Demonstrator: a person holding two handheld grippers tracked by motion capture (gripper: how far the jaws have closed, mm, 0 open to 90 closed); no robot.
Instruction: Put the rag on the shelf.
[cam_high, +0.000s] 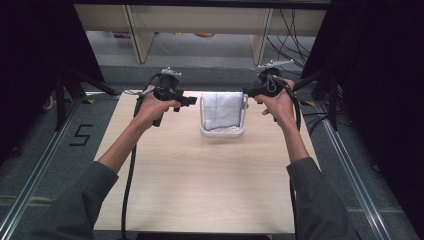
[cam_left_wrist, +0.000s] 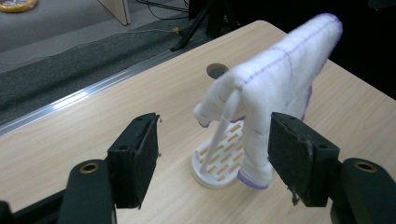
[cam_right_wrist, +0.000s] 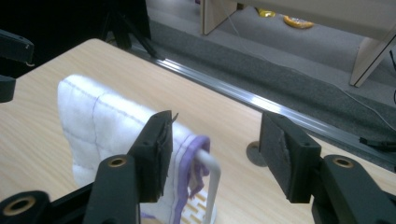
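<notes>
A white cloth (cam_high: 220, 110) with purple stitching hangs over a white wire rack (cam_high: 222, 132) on a slotted base, at the far middle of the wooden table. My left gripper (cam_high: 192, 100) is just left of the rack, jaws open and pointing at it. The left gripper view shows the cloth (cam_left_wrist: 275, 88) and rack base (cam_left_wrist: 219, 163) beyond my open left gripper (cam_left_wrist: 215, 128), nothing between the pads. My right gripper (cam_high: 247, 91) stands open at the rack's right end. In the right gripper view the cloth (cam_right_wrist: 93, 121) and rack rod (cam_right_wrist: 212, 177) lie beyond my right gripper (cam_right_wrist: 218, 123).
The light wooden table (cam_high: 200, 180) has a small round dark disc (cam_left_wrist: 216, 70) set in it near the rack. A metal rail (cam_right_wrist: 243, 95) runs along the far edge. Black stand legs (cam_high: 75, 85) flank the table, and a "5" mark (cam_high: 81, 135) is on the floor at left.
</notes>
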